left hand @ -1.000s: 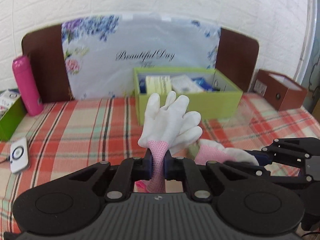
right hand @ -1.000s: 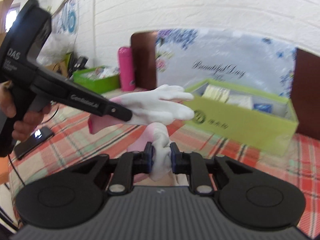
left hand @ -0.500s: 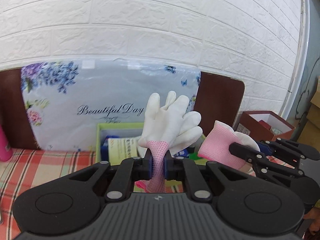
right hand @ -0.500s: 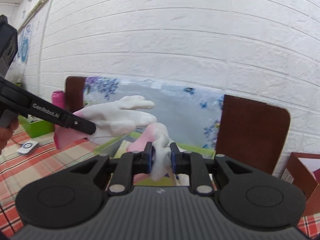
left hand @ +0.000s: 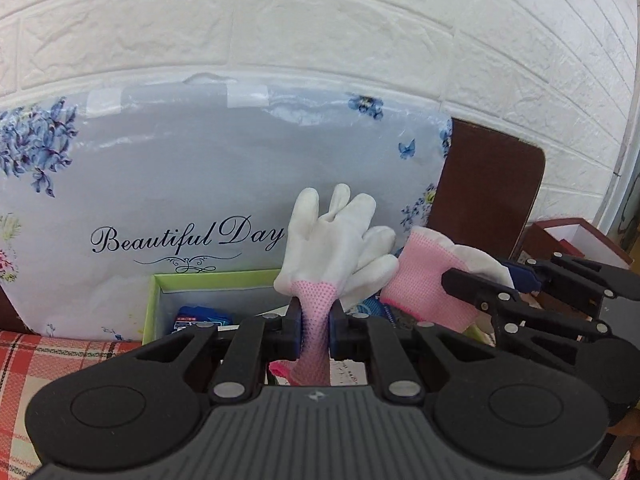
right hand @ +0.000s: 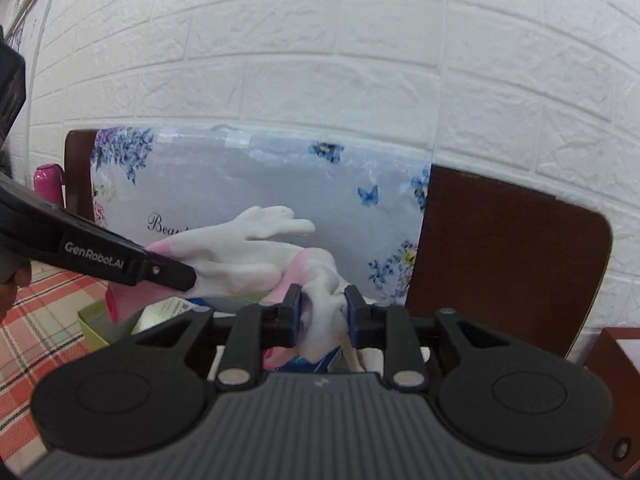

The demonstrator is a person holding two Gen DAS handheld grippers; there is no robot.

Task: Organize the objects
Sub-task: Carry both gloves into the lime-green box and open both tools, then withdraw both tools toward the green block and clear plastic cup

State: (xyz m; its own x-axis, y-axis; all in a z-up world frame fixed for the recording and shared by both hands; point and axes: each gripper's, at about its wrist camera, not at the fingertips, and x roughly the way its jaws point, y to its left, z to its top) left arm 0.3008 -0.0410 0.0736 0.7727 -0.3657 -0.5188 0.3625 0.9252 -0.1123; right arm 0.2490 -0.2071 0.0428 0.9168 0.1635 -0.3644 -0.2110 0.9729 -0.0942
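My left gripper (left hand: 314, 322) is shut on the pink cuff of a white glove (left hand: 332, 240) that stands upright above the green box (left hand: 192, 280). My right gripper (right hand: 322, 312) is shut on a second white and pink glove (right hand: 320, 280), bunched between the pads. That second glove (left hand: 428, 276) shows at the right in the left wrist view, held by the right gripper (left hand: 508, 276). The left gripper's glove (right hand: 240, 252) shows at the left in the right wrist view. Both gloves hang over the open green box (right hand: 96, 320), which holds blue packets (left hand: 204, 316).
A floral "Beautiful Day" cushion (left hand: 180, 200) leans on a brown headboard (right hand: 500, 264) against the white brick wall. A red-brown box (left hand: 576, 240) stands at the right. A pink bottle (right hand: 48, 184) stands far left. A checked cloth (right hand: 36, 320) covers the surface.
Both grippers have lifted and moved forward with their gloves, from above the checked cloth to over the green box, close to the cushion.
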